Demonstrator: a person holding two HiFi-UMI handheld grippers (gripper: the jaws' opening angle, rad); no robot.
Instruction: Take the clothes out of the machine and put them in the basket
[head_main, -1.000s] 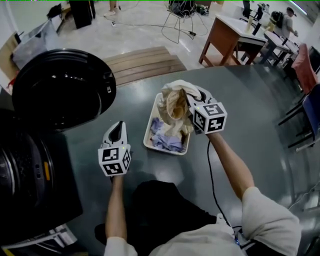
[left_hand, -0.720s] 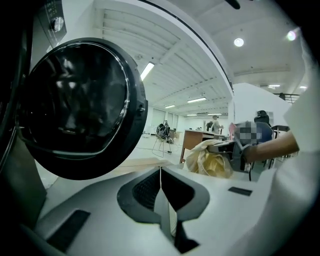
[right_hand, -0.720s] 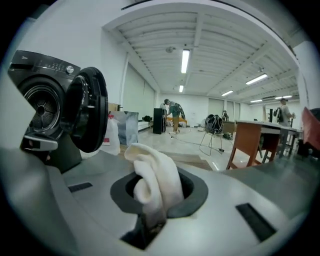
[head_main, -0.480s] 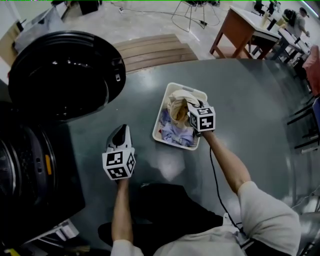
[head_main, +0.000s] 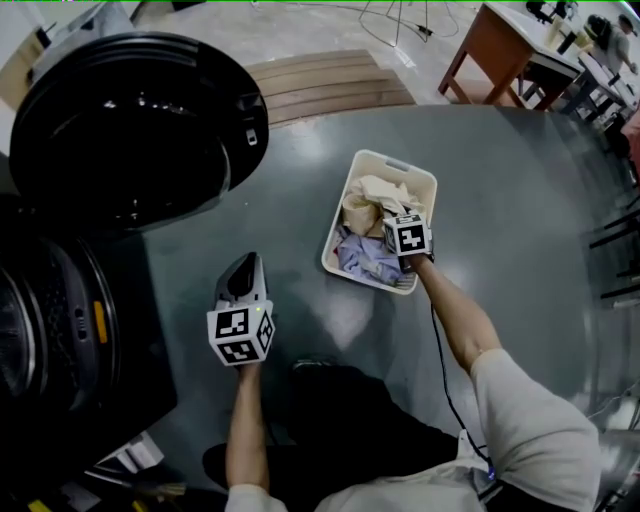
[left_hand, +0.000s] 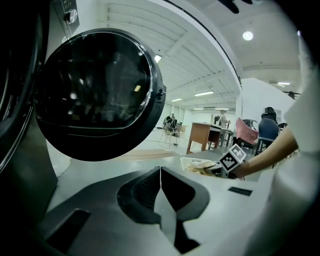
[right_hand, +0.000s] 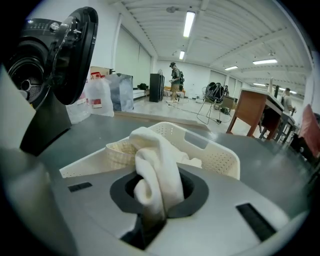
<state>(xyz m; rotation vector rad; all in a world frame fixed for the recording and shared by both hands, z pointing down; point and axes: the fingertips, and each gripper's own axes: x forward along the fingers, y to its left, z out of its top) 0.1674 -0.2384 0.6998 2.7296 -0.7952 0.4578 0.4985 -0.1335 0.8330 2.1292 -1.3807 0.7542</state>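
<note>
My right tongs (right_hand: 156, 197) grip a bunched cream cloth (right_hand: 159, 165) just over the white perforated plastic basket (right_hand: 220, 161), my left tongs (left_hand: 160, 182) sit closed and empty near the black open-doored washing machine (head_main: 45, 330), so I judge this the drop-off: next I release, then check the drum.
</note>
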